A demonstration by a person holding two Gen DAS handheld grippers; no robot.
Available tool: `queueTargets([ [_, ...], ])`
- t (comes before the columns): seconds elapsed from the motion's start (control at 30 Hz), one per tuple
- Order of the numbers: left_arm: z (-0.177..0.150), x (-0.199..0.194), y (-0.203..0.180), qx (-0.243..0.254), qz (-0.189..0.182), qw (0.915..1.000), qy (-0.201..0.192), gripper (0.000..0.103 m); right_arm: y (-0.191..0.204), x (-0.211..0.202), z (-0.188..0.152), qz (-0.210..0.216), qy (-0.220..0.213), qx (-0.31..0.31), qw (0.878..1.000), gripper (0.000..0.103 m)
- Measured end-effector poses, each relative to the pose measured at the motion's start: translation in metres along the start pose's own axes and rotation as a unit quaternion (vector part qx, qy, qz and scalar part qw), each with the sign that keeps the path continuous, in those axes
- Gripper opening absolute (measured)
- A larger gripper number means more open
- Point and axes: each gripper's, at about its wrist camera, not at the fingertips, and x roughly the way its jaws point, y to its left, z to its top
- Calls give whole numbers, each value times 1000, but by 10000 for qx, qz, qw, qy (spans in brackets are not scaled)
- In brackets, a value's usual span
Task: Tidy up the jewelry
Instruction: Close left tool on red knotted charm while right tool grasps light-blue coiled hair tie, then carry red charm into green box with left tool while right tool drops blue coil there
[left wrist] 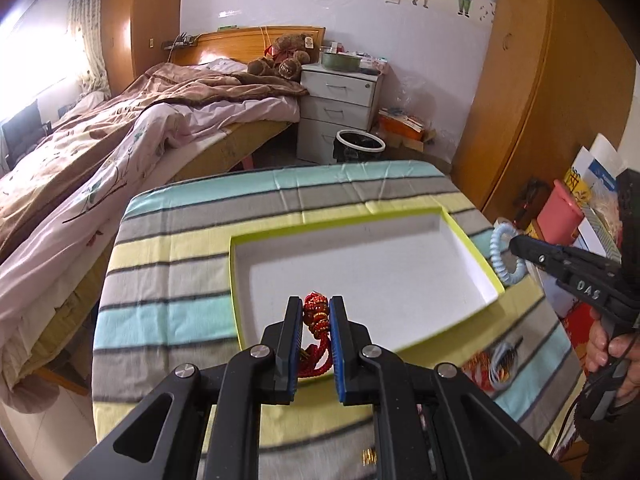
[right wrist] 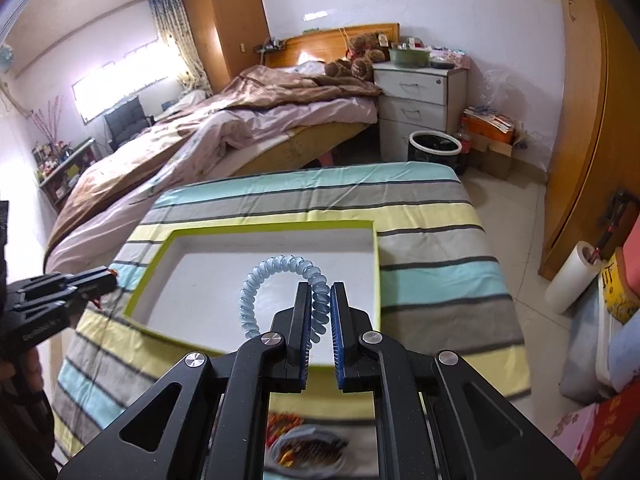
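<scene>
Left gripper (left wrist: 316,312) clamped on a red beaded ornament (left wrist: 317,314), held over the near edge of the white tray (left wrist: 400,256) with a lime rim, on the striped cloth (left wrist: 180,248). Right gripper (right wrist: 320,300) pinching a pale blue coil bracelet (right wrist: 276,276) above the same tray. More jewelry, perhaps, blurred on the cloth nearer the person (left wrist: 494,360).

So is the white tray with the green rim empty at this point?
Empty: the tray shows only bare white floor. The red bracelet and blue coil are clamped in the grippers, not lying in it.
</scene>
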Motion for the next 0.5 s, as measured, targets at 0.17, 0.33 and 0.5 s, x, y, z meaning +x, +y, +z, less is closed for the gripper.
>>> queueTargets([
  [0.17, 15, 26, 7, -69, -23, 9999, 70, 13, -10, 29, 14, -87, 237, -19, 9997, 10],
  [0.33, 24, 58, 12, -185, -18, 9995, 253, 13, -15, 59, 24, -85, 524, -97, 9985, 10],
  [0.5, 27, 86, 16, -268, -56, 9986, 452, 13, -16, 85, 25, -153, 771, -192, 9967, 10],
])
